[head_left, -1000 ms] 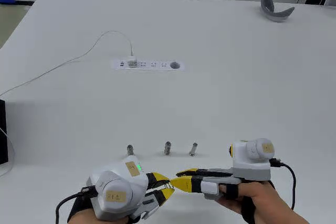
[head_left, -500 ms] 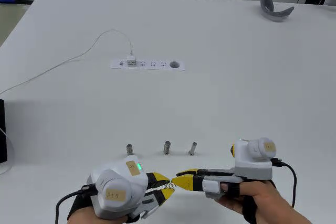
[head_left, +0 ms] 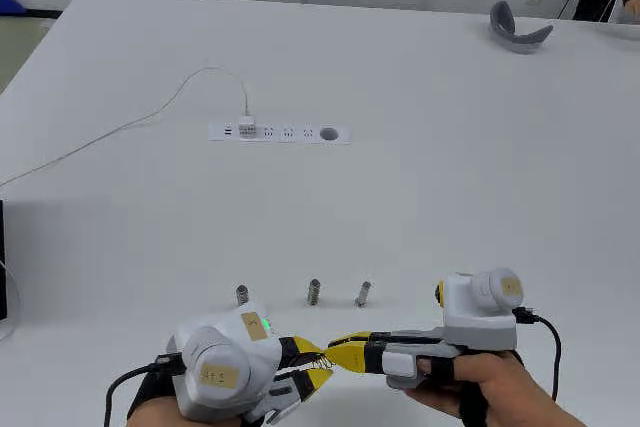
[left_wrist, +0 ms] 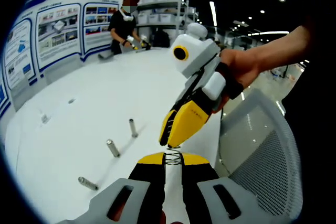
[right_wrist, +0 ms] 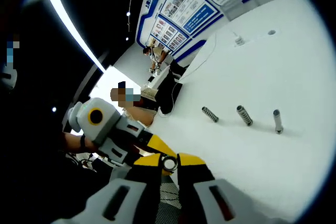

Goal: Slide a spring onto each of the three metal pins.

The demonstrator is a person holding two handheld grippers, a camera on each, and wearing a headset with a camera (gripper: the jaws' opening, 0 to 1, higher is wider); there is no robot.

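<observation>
Yellow-tipped left gripper (head_left: 318, 361) and right gripper (head_left: 338, 353) both pinch one small spring (left_wrist: 172, 156), jaws nearly closed, above the desk's (head_left: 450, 177) near edge.

Both grippers are held low and close to the person's body, tips meeting nose to nose. The left gripper (head_left: 316, 361) points right, its fingers closed on a spring (left_wrist: 172, 157). The right gripper (head_left: 338, 352) points left, fingers pinched on the spring's other end. The right hand (head_left: 490, 385) wraps its handle.
</observation>
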